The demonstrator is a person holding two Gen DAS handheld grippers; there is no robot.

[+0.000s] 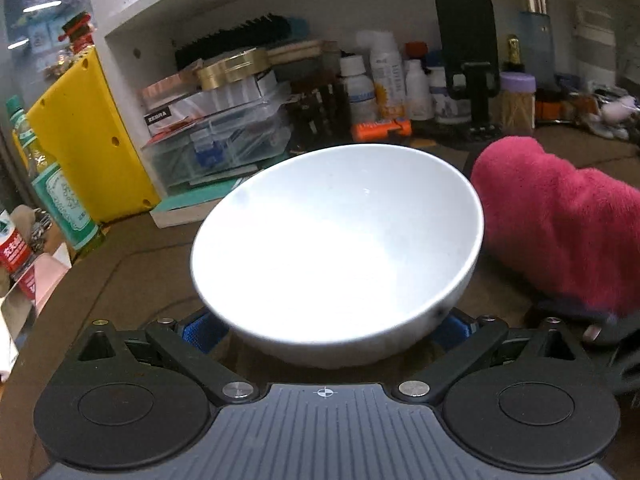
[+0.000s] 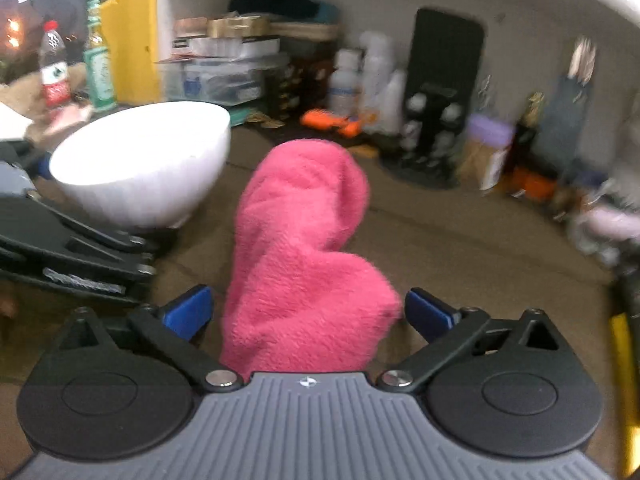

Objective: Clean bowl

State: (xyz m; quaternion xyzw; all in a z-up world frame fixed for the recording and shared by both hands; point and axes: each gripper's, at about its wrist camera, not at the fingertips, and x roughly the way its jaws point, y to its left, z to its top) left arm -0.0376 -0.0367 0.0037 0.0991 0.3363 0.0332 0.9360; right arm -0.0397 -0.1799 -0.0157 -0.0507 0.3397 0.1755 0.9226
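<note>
The left gripper (image 1: 326, 330) clasps the white bowl (image 1: 340, 240) low on its body, one blue pad (image 1: 196, 330) pressed against each side near the base. The bowl is tipped, its open mouth leaning up and toward the camera, and its rim stands above the brown table (image 1: 120, 280); whether its foot touches the surface is hidden behind the jaws. From the right wrist view the same bowl (image 2: 148, 168) sits off to the left, with the left gripper's black linkage (image 2: 72, 248) angled in beneath it.

The right gripper (image 2: 308, 312) points forward and downward over the table, its jaws spread wide. The pink cloth (image 2: 304, 256) lies bunched on the table between the blue pads (image 2: 192, 312); the left pad stands clear of it, and the right one seems barely to brush the fluff, though the blur makes that uncertain. The cloth lies just beside the bowl, to its right.

Behind both, a white shelf (image 1: 132, 28) holds a clutter of bottles and boxes.
</note>
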